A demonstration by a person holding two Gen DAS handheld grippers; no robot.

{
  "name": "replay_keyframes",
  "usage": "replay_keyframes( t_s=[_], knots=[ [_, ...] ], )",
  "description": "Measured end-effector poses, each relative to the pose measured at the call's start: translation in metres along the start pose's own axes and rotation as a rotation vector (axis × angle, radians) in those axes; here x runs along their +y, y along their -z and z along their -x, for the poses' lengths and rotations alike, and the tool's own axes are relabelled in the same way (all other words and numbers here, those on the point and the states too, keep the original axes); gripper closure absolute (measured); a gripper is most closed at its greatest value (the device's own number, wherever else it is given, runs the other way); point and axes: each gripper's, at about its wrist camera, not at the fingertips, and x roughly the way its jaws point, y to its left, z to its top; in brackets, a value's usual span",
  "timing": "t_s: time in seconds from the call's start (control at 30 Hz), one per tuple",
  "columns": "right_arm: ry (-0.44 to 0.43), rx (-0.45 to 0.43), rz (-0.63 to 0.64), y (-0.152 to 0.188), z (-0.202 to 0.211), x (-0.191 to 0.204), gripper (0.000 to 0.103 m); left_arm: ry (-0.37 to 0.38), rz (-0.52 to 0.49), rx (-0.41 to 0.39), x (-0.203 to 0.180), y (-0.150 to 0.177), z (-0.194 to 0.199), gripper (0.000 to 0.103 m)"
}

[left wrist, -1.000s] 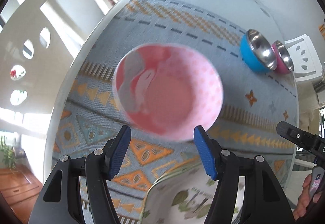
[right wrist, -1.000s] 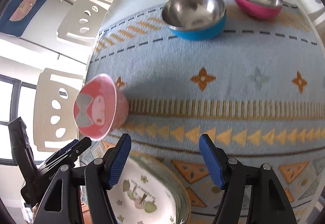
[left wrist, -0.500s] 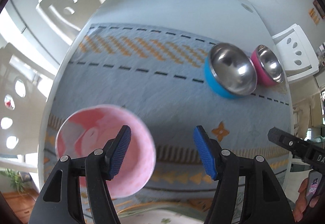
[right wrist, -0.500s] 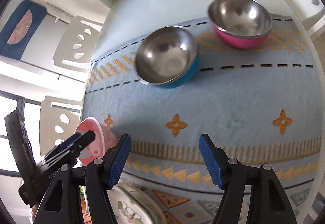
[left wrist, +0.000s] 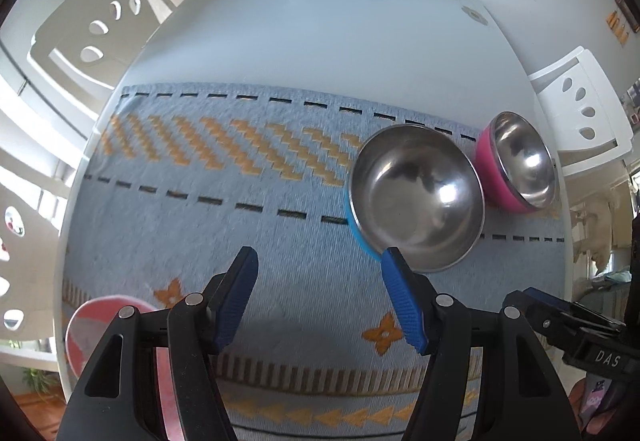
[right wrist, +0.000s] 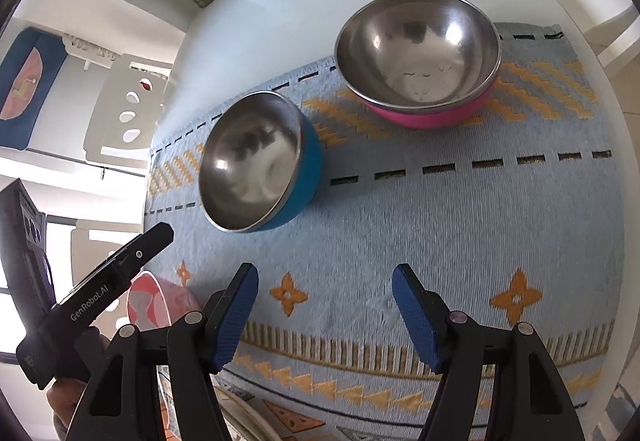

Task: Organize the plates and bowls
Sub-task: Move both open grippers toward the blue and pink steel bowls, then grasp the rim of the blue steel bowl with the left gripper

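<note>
I am working over a white table [left wrist: 340, 21] laid with a blue woven mat [left wrist: 240, 225] patterned in orange, white chairs around it. Two steel-lined bowls sit on the mat's far right: the blue bowl [right wrist: 260, 165] and the pink-sided bowl [right wrist: 420, 53], just beside one another, both upright and empty. I judge they are next to be nested, being alike in shape. A pink cartoon bowl [right wrist: 154, 301] stands at the mat's near left edge, partly hidden behind my left tool, and a printed plate's rim [right wrist: 240, 421] peeks in at the bottom. My left gripper [left wrist: 320, 297] is spread wide, holding nothing, its right pad nearly over the blue bowl's rim. My right gripper [right wrist: 324, 313] is likewise agape and empty, aimed between the bowls. Readable lettering: "GenRobot.AI" on the left tool's body, "DAS" on the right's.
</note>
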Motion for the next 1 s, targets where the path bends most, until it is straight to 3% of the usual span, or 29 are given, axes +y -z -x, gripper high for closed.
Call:
replay_keyframes(
  t_s=[0.13, 1.0],
  knots=[
    [-0.006, 0.022, 0.012, -0.005, -0.008, -0.002, 0.035, -0.027, -0.023, 0.005, -0.005, -0.003, -0.007, 0.041],
    [-0.025, 0.024, -0.016, -0.016, -0.017, -0.005, 0.035, -0.020, 0.011, 0.024, 0.004, -0.009, -0.020, 0.041]
  ],
)
